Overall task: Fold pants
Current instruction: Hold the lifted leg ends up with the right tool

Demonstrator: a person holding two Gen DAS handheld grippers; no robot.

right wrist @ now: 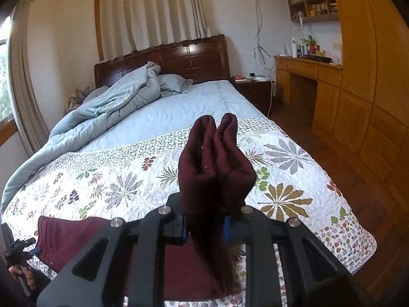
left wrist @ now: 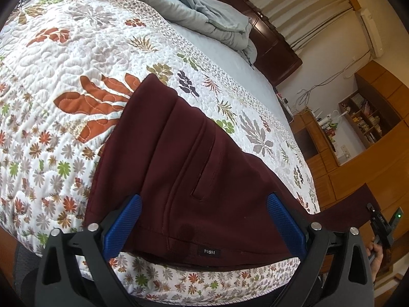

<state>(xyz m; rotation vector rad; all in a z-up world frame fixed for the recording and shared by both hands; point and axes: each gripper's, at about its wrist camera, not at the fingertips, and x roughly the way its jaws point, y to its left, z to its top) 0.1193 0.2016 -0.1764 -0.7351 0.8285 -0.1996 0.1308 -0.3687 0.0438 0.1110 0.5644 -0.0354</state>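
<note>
One pair of maroon pants (left wrist: 194, 168) lies across the floral quilt (left wrist: 76, 76) on the single bed (right wrist: 179, 107). The left gripper (left wrist: 204, 220) hovers over the waistband, jaws wide. The right gripper (right wrist: 204, 226) pinches two bunched leg ends (right wrist: 214, 158), jaws narrow.

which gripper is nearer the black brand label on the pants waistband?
Left. The left gripper hangs open right over the waistband, the label between its fingers. The right gripper is shut on the bunched leg ends, away from it.
</note>
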